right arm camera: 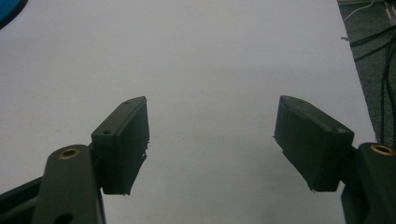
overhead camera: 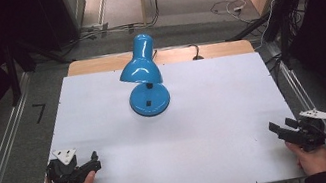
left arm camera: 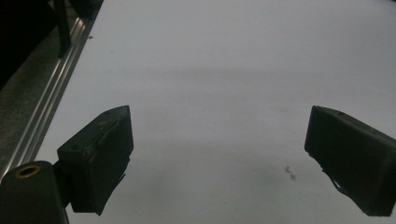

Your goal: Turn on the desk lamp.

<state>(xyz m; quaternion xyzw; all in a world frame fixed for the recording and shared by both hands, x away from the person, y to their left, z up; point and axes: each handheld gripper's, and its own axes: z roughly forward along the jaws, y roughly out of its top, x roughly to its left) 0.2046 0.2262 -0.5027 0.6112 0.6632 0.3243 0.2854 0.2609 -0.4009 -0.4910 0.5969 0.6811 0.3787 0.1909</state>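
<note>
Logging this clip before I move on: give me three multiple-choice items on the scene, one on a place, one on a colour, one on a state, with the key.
1. Where does the lamp stand on the white table?
A. far middle
B. near left corner
C. near right corner

2. The lamp's colour?
A. red
B. blue
C. yellow

3. The jaws of the left gripper and right gripper?
A. both shut
B. one shut on the lamp
C. both open, empty

Key: 1 A, it sits centred toward the far edge; 2 B, shade and base are blue; 3 C, each gripper view shows bare table between spread jaws.
</note>
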